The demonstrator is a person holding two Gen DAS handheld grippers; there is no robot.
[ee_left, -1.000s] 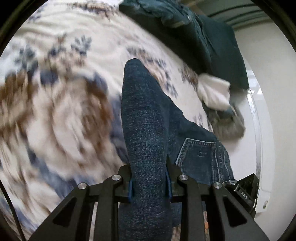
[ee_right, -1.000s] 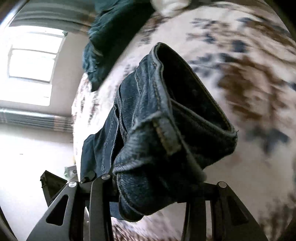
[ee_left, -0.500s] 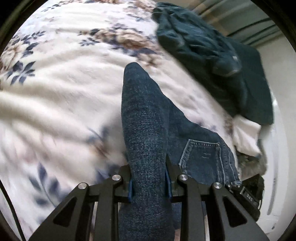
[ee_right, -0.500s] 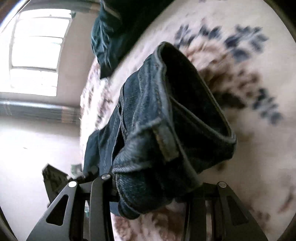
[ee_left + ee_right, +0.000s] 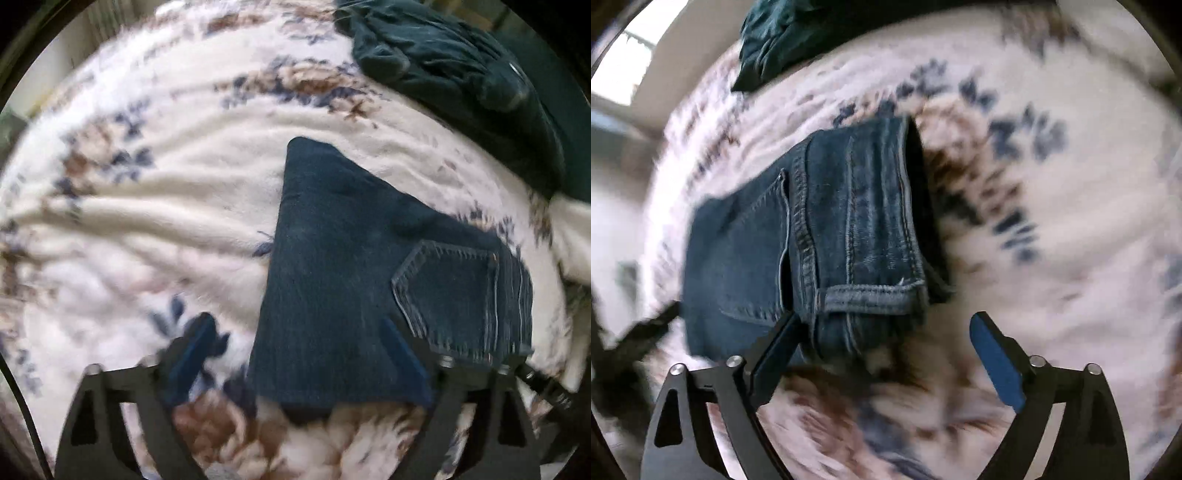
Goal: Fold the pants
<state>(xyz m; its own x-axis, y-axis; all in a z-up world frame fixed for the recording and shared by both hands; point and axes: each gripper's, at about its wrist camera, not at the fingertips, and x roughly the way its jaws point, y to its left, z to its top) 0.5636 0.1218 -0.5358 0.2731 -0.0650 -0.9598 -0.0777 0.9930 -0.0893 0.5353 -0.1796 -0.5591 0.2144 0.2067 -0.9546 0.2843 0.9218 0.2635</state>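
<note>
Folded jeans (image 5: 343, 280) lying flat on the flowered blanket (image 5: 155, 206) of the bed. Left gripper (image 5: 295, 343) above them, jaws opening, spread wide, nothing pinched. Right gripper (image 5: 882, 332) likewise, jaws opening over the waistband (image 5: 871, 295). Dark clothes (image 5: 461, 74) heaped beyond.

Soft daylight is coming in from a window (image 5: 624, 48) at the upper left of the right view — it is glaring white. Motion blur is smearing the floral blanket (image 5: 129, 229), and both fisheye views are bending and darkening at their rims.
</note>
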